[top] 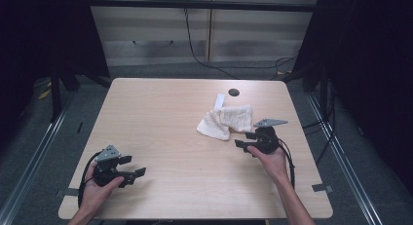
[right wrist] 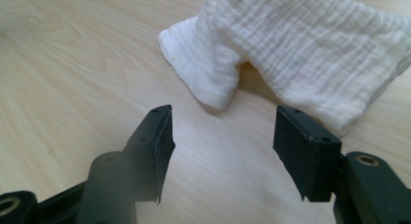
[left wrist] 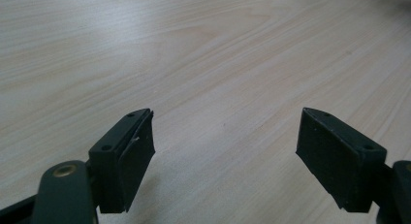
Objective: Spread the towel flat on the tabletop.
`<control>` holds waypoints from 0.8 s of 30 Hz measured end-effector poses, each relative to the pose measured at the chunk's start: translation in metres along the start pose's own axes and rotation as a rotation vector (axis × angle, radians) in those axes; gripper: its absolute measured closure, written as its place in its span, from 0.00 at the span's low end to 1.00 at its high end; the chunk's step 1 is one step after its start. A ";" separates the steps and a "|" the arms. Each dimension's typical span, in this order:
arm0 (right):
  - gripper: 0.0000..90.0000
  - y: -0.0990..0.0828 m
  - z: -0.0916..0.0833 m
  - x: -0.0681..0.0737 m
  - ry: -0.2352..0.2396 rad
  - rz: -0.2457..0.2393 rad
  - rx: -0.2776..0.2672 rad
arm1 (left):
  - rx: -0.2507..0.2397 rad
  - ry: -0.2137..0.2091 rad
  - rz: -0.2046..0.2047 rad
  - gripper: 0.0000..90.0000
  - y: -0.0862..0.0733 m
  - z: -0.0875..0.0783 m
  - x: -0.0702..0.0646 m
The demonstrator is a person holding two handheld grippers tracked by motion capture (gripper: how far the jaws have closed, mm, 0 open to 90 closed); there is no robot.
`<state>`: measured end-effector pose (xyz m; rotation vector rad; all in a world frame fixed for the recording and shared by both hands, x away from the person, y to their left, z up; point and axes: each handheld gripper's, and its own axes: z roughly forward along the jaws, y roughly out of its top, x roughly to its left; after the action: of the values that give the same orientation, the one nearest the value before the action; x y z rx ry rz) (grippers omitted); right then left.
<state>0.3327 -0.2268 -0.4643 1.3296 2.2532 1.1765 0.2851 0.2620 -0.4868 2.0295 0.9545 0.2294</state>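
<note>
A recording booth in a lab or test room, not a home.

A plain wooden table with a round cable hole stands alone on grey carpet, with nothing homely around it. Black curtains close off both sides, and metal rails run along the floor by the table's edges. Behind the table is a pale panelled wall with a dark bar across it, and black cables hang down and trail over the floor. Strips of tape mark the table's near corners. The person at the table holds a camera-fitted tool in each hand.
</note>
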 end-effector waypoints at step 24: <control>0.41 0.055 0.054 -0.037 -0.018 -0.005 0.069 | -0.004 -0.011 0.004 0.22 0.000 0.000 0.001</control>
<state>0.4173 -0.2161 -0.4626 1.3530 2.3022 1.0898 0.2859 0.2626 -0.4868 2.0273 0.9428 0.2224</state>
